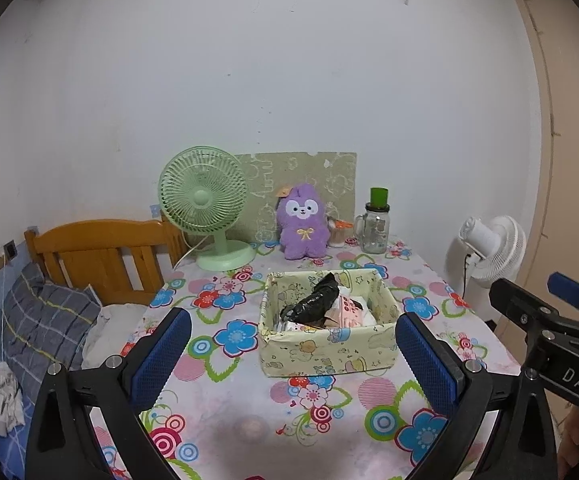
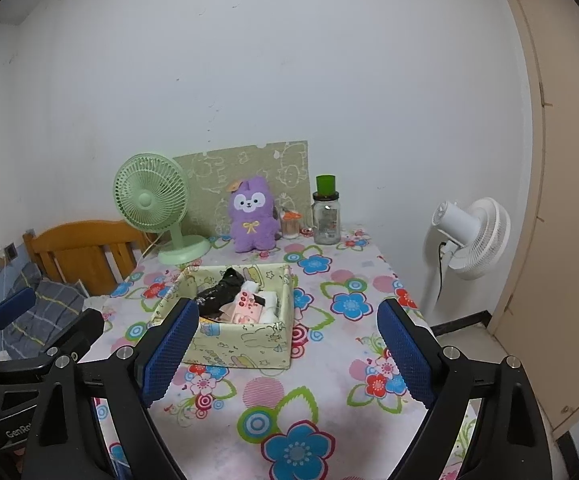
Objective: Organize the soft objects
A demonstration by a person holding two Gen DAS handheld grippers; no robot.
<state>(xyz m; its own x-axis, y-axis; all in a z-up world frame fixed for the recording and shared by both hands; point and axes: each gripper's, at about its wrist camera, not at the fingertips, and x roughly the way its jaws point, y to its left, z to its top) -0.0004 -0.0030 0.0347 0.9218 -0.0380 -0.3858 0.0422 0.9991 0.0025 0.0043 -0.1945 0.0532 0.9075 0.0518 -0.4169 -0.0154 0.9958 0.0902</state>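
A pale yellow patterned fabric box (image 1: pixel 325 350) (image 2: pixel 245 348) sits mid-table, holding a crumpled black item (image 1: pixel 313 300) (image 2: pixel 219 290), a pink patterned item (image 1: pixel 351 312) (image 2: pixel 245 306) and white soft things. A purple plush toy (image 1: pixel 303 222) (image 2: pixel 251 216) stands upright at the back of the table. My left gripper (image 1: pixel 293 358) is open and empty, held in front of the box. My right gripper (image 2: pixel 287 354) is open and empty, in front of the box and to its right. Each gripper shows at the edge of the other's view.
A floral tablecloth (image 1: pixel 249 420) (image 2: pixel 329 360) covers the table. At the back stand a green desk fan (image 1: pixel 205 208) (image 2: pixel 153 204), a glass jar with green lid (image 1: pixel 375 222) (image 2: pixel 326 212) and a patterned board (image 1: pixel 301 176). A bed with pillow (image 1: pixel 45 320) lies left; a white floor fan (image 2: pixel 471 236) stands right.
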